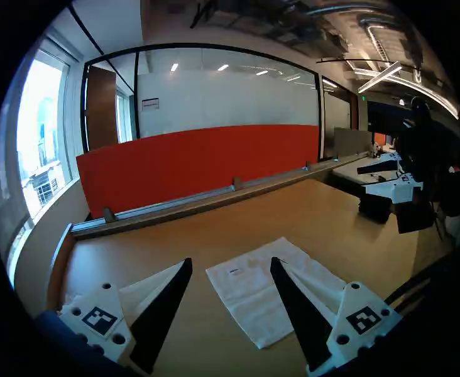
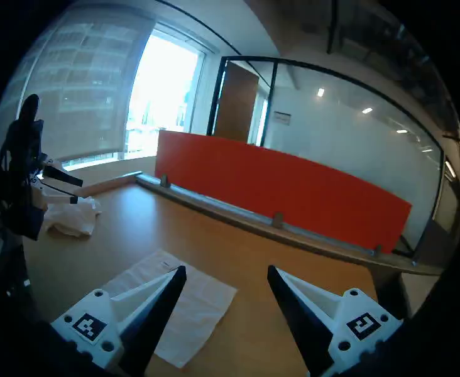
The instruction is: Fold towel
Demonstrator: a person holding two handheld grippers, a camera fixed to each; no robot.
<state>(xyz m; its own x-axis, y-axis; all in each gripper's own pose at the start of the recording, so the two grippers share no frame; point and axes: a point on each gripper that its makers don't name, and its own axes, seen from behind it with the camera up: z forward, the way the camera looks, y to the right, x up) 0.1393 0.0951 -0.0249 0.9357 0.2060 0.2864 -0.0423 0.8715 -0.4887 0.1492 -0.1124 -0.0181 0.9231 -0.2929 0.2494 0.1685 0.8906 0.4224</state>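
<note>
Left claw [image 1: 230,264] hangs released over the tabletop [image 1: 280,213], its jaws spread wide with nothing between them. Right claw [image 2: 225,270] is released and empty too. The towel [image 1: 249,292] lies flat in the lower centre of the left gripper view, and at lower left in the right gripper view. Both claws tilt down toward the cloth without touching it. For a clean fold, each claw should probably drop to one corner of the same edge, pinch a single layer, and carry it across evenly.

Towel [image 1: 249,289] flat on the table [image 1: 330,213], partition [image 1: 198,160] along its far edge, crumpled cloth [image 2: 73,217] farther along the table
</note>
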